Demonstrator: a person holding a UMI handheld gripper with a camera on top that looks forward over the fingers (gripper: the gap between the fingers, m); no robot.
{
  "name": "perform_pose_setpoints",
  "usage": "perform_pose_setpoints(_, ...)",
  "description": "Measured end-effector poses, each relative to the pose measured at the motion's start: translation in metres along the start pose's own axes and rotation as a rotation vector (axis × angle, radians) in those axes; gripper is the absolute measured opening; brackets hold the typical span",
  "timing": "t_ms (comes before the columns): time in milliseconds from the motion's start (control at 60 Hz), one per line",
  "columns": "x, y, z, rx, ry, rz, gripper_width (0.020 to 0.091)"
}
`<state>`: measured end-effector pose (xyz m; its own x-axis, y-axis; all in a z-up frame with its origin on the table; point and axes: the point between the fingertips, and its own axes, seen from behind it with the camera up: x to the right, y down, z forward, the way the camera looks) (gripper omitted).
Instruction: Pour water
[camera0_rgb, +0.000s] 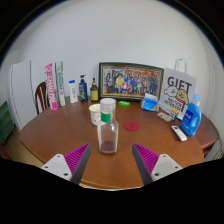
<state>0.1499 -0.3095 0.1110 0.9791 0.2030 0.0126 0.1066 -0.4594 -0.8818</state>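
Note:
A clear glass bottle (108, 133) with a white cap stands upright on the round wooden table (60, 135), just ahead of my fingers and roughly centred between them. Right behind it to the left stands a white cup (96, 113) with a green band. A small red lid (131, 126) lies on the table to the bottle's right. My gripper (111, 160) is open, its pink-padded fingers (74, 158) spread wide with nothing between them; the bottle's base sits beyond the fingertips.
At the table's back stand a framed group photo (130, 80), several bottles and cartons (70, 90), a "GIFT" bag (177, 92), blue packets (192, 117) and a remote (179, 132). A wooden chair (41, 96) stands at the far left. A white wall lies behind.

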Motion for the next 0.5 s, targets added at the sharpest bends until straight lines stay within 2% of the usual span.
perform_pose_setpoints(233, -0.007, -0.015, 0.1, 0.074, 0.051, 0.026, 0.0858)
perform_pose_setpoints(283, -0.007, -0.014, 0.114, 0.084, 0.058, 0.036, 0.0841)
perform_pose_setpoints(350, -0.009, -0.011, 0.129, 0.088, 0.054, 0.051, 0.0707)
perform_pose_setpoints(400, -0.01, -0.01, 0.133, 0.088, 0.046, 0.055, 0.055)
perform_pose_setpoints(500, -0.004, -0.013, 0.136, 0.103, 0.049, 0.052, 0.0503)
